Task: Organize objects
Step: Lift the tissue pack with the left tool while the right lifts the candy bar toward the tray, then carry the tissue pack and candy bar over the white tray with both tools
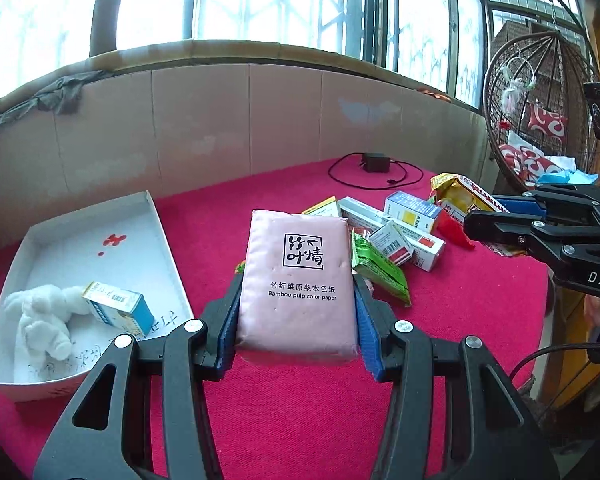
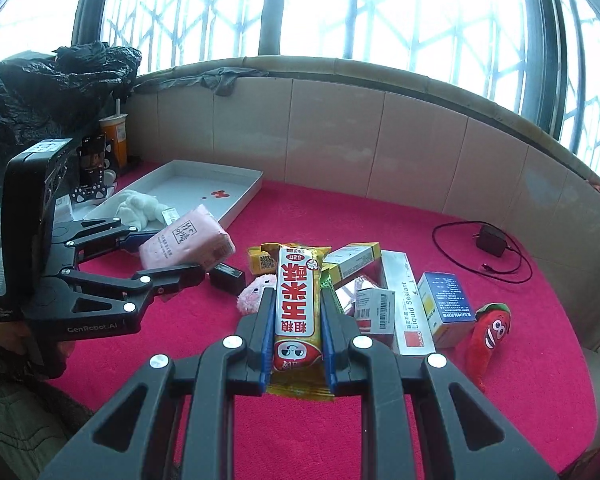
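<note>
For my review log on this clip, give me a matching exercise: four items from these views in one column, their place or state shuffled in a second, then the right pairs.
Items
1. pink tissue pack
2. yellow snack bar
3. white plush toy
4. black power adapter

Place or state
A. lying in the white tray
B. clamped in the right gripper
C. on the red carpet near the wall, cable looped beside it
D. clamped in the left gripper

Pairs: 1-D, 2-B, 3-A, 4-C

The left claw (image 1: 296, 300) clamps a pink tissue pack (image 1: 296, 284), seemingly above the red carpet (image 1: 300, 412).
</note>
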`<state>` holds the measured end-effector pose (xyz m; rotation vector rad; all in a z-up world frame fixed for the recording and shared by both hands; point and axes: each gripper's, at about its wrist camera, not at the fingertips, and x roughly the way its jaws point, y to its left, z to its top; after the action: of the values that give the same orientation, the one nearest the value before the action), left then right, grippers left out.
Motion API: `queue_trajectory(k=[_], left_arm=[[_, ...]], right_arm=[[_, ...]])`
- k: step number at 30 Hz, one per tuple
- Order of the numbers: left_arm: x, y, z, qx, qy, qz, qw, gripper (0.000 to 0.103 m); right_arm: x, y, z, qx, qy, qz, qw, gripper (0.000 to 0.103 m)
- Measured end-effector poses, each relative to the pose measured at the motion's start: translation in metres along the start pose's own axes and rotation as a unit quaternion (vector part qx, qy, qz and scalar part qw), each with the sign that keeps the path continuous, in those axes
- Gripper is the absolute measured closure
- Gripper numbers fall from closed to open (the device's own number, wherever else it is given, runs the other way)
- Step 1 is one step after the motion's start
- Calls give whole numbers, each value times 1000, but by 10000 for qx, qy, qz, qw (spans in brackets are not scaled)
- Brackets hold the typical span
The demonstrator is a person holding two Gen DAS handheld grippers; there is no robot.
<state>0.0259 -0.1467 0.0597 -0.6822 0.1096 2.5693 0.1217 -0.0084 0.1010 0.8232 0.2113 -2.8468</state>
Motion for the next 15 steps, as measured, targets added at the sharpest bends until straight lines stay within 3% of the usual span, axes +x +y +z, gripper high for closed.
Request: queue_trajectory(k=[15], left_arm=[[-18,49,2,-554,-276,305,9976,53]], right_arm=[[16,30,34,-234,-109,203,9995,84]])
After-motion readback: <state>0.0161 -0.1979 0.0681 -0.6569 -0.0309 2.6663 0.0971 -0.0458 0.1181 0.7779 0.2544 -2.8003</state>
